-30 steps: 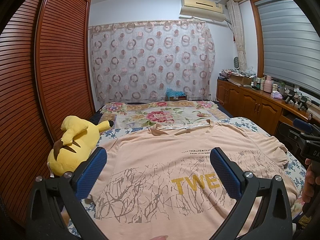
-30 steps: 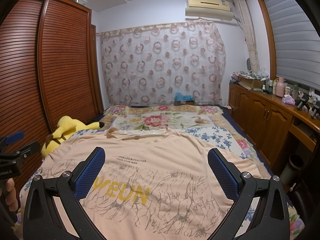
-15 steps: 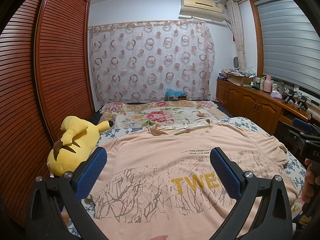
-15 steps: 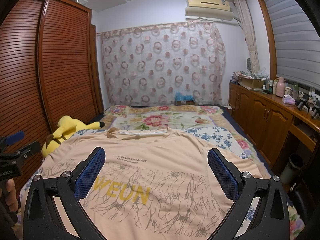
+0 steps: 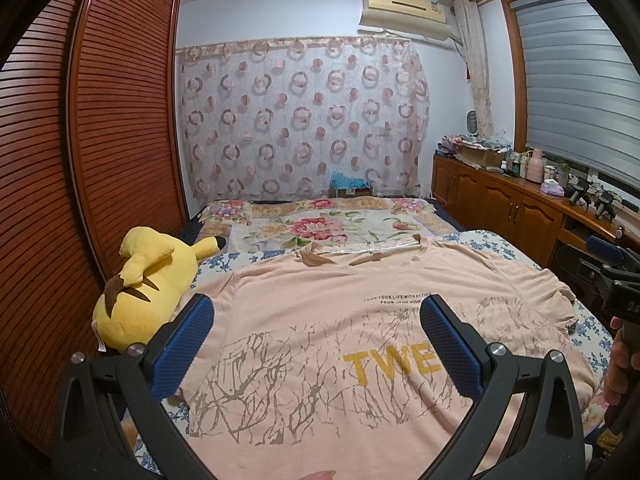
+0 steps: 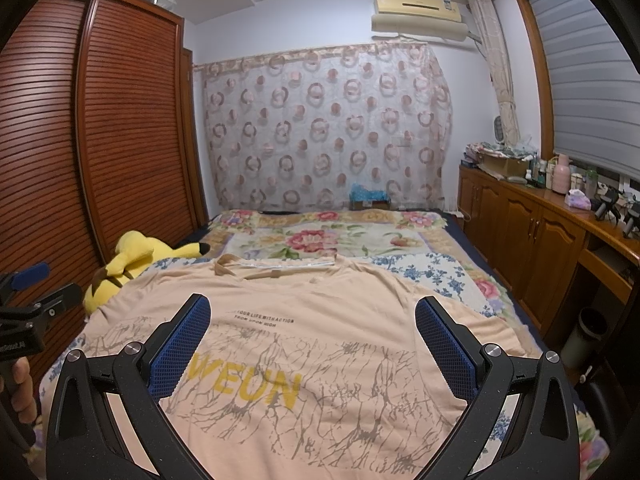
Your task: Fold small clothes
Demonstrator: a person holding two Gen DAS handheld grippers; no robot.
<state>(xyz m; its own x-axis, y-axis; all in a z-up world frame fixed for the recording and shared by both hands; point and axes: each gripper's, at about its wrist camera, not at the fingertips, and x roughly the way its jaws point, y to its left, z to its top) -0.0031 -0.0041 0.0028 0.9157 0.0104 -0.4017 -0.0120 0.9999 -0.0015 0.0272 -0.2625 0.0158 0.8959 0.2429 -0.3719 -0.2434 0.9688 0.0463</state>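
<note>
A peach T-shirt (image 5: pixel 320 320) with yellow letters and a grey branch print lies spread flat, front up, on the bed, collar at the far end. It also shows in the right wrist view (image 6: pixel 320 340). My left gripper (image 5: pixel 316 324) is open and empty, held above the shirt's lower left part. My right gripper (image 6: pixel 312 326) is open and empty, above the shirt's lower right part. Each gripper shows at the edge of the other's view: the right gripper (image 5: pixel 612 272), the left gripper (image 6: pixel 32 300).
A yellow plush toy (image 5: pixel 144 280) lies at the bed's left edge beside the brown louvred wardrobe (image 5: pixel 100 140). A floral blanket (image 5: pixel 320 228) covers the far bed. A wooden cabinet (image 6: pixel 540 232) with bottles runs along the right. A dark bin (image 6: pixel 588 336) stands on the floor.
</note>
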